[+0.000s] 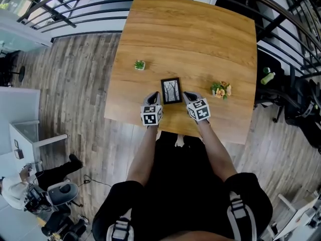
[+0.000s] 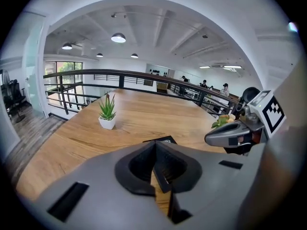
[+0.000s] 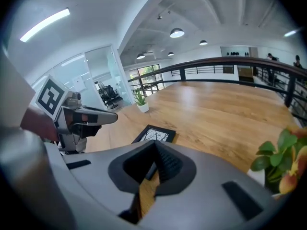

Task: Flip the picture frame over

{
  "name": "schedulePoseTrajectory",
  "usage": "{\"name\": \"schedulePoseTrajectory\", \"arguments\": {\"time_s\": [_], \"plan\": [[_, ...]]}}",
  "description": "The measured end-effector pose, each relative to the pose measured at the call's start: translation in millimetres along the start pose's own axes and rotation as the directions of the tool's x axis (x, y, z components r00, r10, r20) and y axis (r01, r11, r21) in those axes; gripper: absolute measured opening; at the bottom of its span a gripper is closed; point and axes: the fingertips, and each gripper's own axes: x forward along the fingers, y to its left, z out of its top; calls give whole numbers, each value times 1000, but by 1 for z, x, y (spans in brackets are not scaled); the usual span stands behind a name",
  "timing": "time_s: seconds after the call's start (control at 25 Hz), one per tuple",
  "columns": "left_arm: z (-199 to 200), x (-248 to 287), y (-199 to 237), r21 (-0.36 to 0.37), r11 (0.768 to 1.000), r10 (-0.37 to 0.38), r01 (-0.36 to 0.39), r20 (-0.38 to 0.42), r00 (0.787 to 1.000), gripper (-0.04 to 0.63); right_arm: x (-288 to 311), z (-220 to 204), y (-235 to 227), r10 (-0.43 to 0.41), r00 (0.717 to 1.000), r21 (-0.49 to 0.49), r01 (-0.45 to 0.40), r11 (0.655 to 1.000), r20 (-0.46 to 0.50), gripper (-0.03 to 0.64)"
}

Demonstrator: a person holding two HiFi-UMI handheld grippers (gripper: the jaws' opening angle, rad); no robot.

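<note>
A black picture frame lies flat on the wooden table with its tree picture facing up. My left gripper hovers just left of the frame's near corner, jaws shut and empty. At the frame's right side, my right gripper is also shut on nothing. In the left gripper view the frame peeks out past the closed jaws, and the right gripper shows beside it. In the right gripper view the frame lies ahead, with the left gripper to its left.
A small green plant in a white pot stands left of the frame. A bunch of orange flowers sits to its right. Black railings run behind the table. The near table edge lies under my forearms.
</note>
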Motion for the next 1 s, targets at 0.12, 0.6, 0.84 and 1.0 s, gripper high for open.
{"name": "schedulePoseTrajectory", "arguments": {"time_s": [0.12,0.6,0.84,1.0], "plan": [[1,-10,-10,-18,1000,4,-4,7,1000,20,-16,1,-5,5,1000,-16,-5,1000,8,6],[0,-46,-33,-30,998,58,-56,43,997,20,-49,-4,3,65,998,-99,-63,993,14,7],[-6,-60,-42,-39,996,86,-84,56,995,20,-59,-9,5,91,996,-120,-88,989,18,7],[-11,-68,-51,-40,994,104,-102,61,993,20,-66,-11,4,103,994,-127,-98,987,36,8]]}}
